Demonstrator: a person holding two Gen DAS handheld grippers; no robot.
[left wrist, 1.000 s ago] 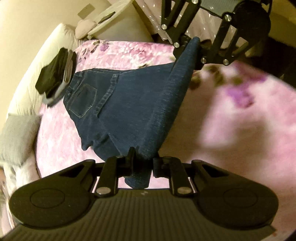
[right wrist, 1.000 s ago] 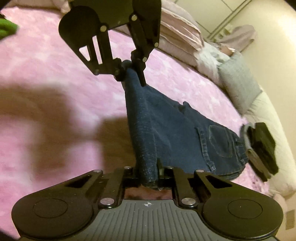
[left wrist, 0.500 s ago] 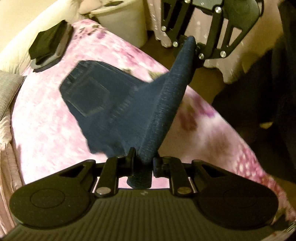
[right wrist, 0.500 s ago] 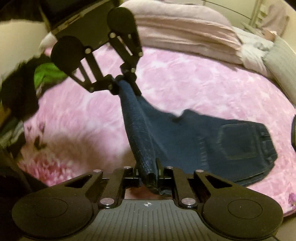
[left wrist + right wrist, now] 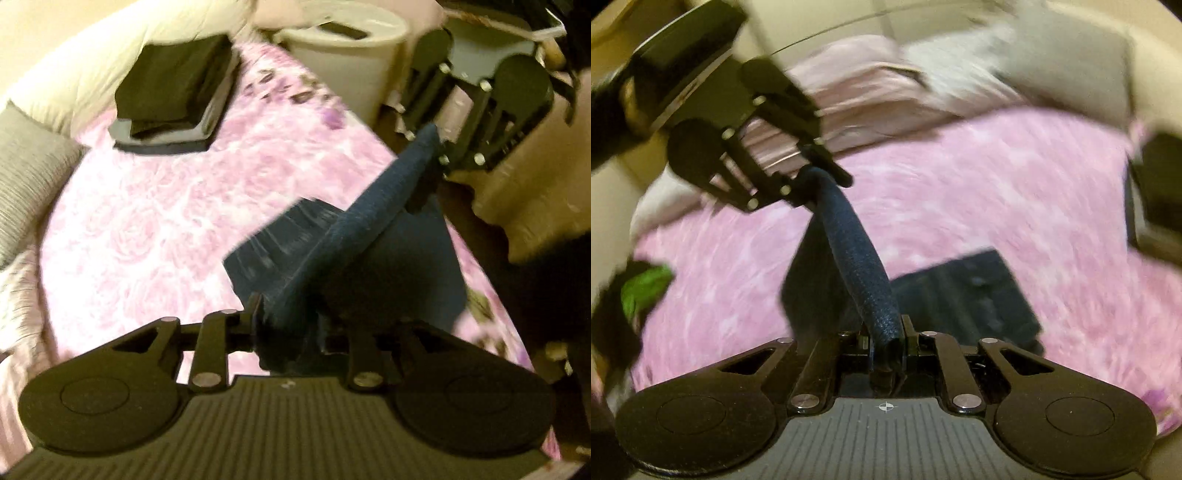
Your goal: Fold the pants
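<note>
Dark blue denim pants (image 5: 373, 221) hang stretched between both grippers above a pink flowered bedspread (image 5: 166, 206). My left gripper (image 5: 288, 325) is shut on one end of the taut edge. The right gripper (image 5: 436, 147) shows across from it, clamped on the other end. In the right wrist view, my right gripper (image 5: 888, 336) is shut on the pants (image 5: 857, 247), and the left gripper (image 5: 816, 177) pinches the far end. The rest of the pants (image 5: 971, 295) hangs below, blurred, its lower part lying on the bedspread (image 5: 997, 184).
A folded black garment on a grey one (image 5: 173, 88) lies at the far side of the bed. A white bin (image 5: 343, 48) stands beyond the bed edge. A grey pillow (image 5: 26, 192) is at left. Folded pink bedding (image 5: 871, 96) and something green (image 5: 642, 291) are in the right wrist view.
Both grippers have lifted and swung with the pants; the spread-out part has been dragged along the bed and now lies bunched closer below the held edge. Both views are blurred by motion.
</note>
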